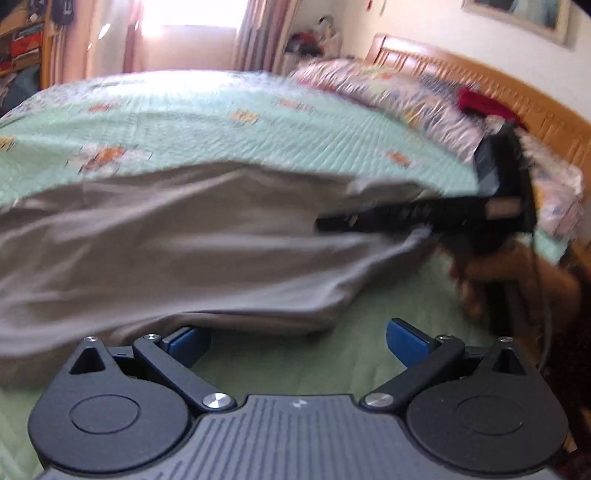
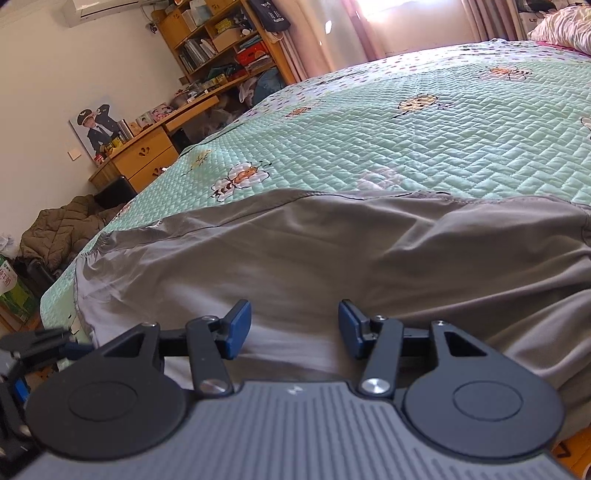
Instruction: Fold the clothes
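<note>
A grey garment lies spread across the near part of a mint quilted bedspread. The left wrist view is blurred. My left gripper is open just short of the garment's near edge, over bare bedspread, with nothing between its blue pads. My right gripper is open low over the grey cloth, its pads apart and pressing on nothing. In the left wrist view the right gripper reaches in from the right over the garment's end, with a hand behind it.
Patterned bedding and a red item lie along the wooden headboard. A wooden desk and full bookshelf stand beyond the bed's left side, with a brown jacket on the floor. Curtains hang at the far window.
</note>
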